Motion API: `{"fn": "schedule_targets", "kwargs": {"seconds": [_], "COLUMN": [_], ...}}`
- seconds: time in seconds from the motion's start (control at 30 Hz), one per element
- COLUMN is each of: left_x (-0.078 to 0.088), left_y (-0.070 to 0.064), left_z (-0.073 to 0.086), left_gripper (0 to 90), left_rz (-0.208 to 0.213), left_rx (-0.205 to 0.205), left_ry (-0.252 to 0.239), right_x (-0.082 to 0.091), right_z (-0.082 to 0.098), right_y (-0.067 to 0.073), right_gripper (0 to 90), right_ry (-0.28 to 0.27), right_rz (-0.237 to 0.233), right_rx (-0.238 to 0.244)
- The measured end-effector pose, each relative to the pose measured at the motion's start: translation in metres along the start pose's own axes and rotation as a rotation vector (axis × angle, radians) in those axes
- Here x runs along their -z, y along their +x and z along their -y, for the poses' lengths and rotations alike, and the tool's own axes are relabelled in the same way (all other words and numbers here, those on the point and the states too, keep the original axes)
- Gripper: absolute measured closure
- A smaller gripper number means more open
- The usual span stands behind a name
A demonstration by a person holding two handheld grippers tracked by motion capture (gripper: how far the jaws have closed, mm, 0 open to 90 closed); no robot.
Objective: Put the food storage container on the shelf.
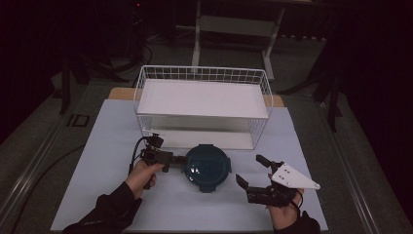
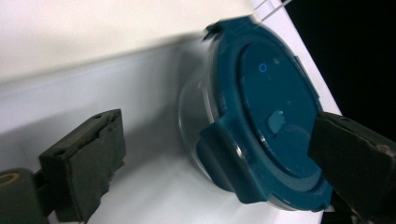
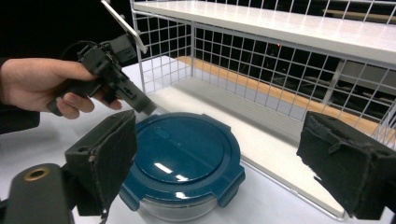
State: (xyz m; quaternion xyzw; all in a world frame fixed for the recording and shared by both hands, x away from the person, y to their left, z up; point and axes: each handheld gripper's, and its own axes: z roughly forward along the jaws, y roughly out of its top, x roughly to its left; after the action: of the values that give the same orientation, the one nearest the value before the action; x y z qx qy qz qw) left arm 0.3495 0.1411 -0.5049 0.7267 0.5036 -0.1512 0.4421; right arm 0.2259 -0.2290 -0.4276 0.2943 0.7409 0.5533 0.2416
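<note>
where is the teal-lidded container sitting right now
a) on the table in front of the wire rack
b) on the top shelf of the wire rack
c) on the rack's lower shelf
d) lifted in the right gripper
a: the container rests on the table just in front of the wire rack, between the left gripper and the open right gripper.

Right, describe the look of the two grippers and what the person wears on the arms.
The left gripper is black, with blocky dark padded jaws and a black cable looping from its rear. The right gripper is black too, with two dark angular jaws, and carries a pale grey three-cornered plate dotted with small holes. A round brass-coloured fitting sits near the jaw base in each gripper view. Both forearms wear dark sleeves.
</note>
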Motion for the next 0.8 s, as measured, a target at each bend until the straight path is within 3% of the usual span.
{"fn": "schedule_targets", "kwargs": {"seconds": [0.1, 0.2, 0.33, 0.5, 0.7, 0.8], "left_x": [-0.002, -0.003, -0.005, -0.009, -0.013, -0.012], "left_y": [0.002, 0.004, 0.007, 0.012, 0.015, 0.015], "left_z": [0.0, 0.0, 0.001, 0.003, 0.005, 0.006], "left_gripper": [5.4, 15.2, 24.6, 32.6, 49.1, 52.1], "left_rz": [0.017, 0.041, 0.056, 0.113, 0.176, 0.175], "left_rx": [0.051, 0.095, 0.129, 0.172, 0.203, 0.195], "left_ry": [0.039, 0.039, 0.063, 0.08, 0.117, 0.113], "right_x": [0.0, -0.001, -0.002, -0.001, -0.004, -0.007], "right_z": [0.001, 0.001, 0.002, 0.002, 0.005, 0.007], "right_y": [0.001, 0.001, 0.002, 0.003, 0.0, -0.003], "right_gripper": [10.0, 10.0, 10.0, 10.1, 10.1, 11.9], "right_ry": [-0.009, 0.001, 0.018, 0.022, 0.041, 0.059], "right_rz": [0.022, 0.02, 0.015, 0.014, -0.001, -0.013], "right_rx": [-0.008, -0.018, -0.014, -0.009, -0.034, -0.062]}}
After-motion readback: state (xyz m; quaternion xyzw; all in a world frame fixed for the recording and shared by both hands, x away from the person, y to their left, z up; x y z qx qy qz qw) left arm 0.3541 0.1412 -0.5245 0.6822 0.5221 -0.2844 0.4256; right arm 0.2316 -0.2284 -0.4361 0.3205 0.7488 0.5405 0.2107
